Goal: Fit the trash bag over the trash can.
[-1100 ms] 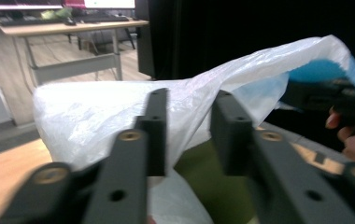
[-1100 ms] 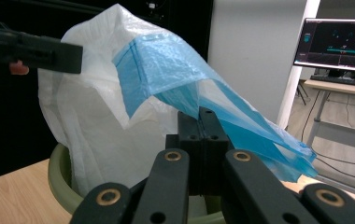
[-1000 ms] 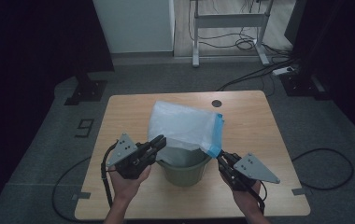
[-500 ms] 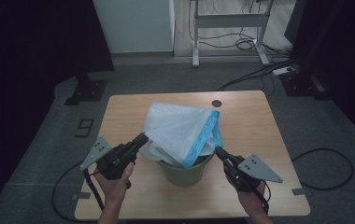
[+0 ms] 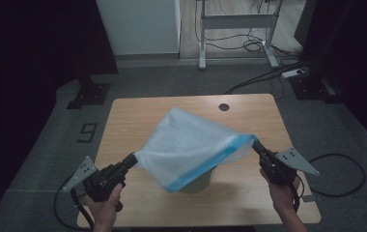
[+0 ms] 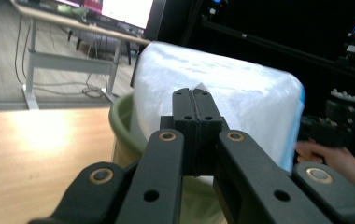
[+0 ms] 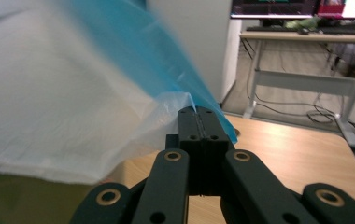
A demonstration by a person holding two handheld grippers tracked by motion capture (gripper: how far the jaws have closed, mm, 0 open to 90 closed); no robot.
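A white plastic bag [image 5: 191, 142] with a blue rim band is stretched wide above a green bin [image 5: 198, 182] at the table's front middle. My left gripper [image 5: 132, 160] is shut on the bag's left corner. My right gripper [image 5: 256, 144] is shut on the bag's right corner by the blue band. In the left gripper view the closed jaws pinch a fold of the bag [image 6: 222, 98], with the bin [image 6: 122, 126] under it and the other hand at the right edge. In the right gripper view the closed jaws hold the bag [image 7: 73, 102] where its blue edge ends.
The wooden table [image 5: 138, 116] has a round cable hole [image 5: 224, 107] at the back right. Beyond it stand a white cabinet [image 5: 138, 24] and a metal desk frame [image 5: 239, 21] with cables on the floor. Dark gear stands at both sides.
Both grippers have moved apart, the left one outward and down, the right one outward. The bag has been pulled from a bunched shape into a wide sheet over the bin.
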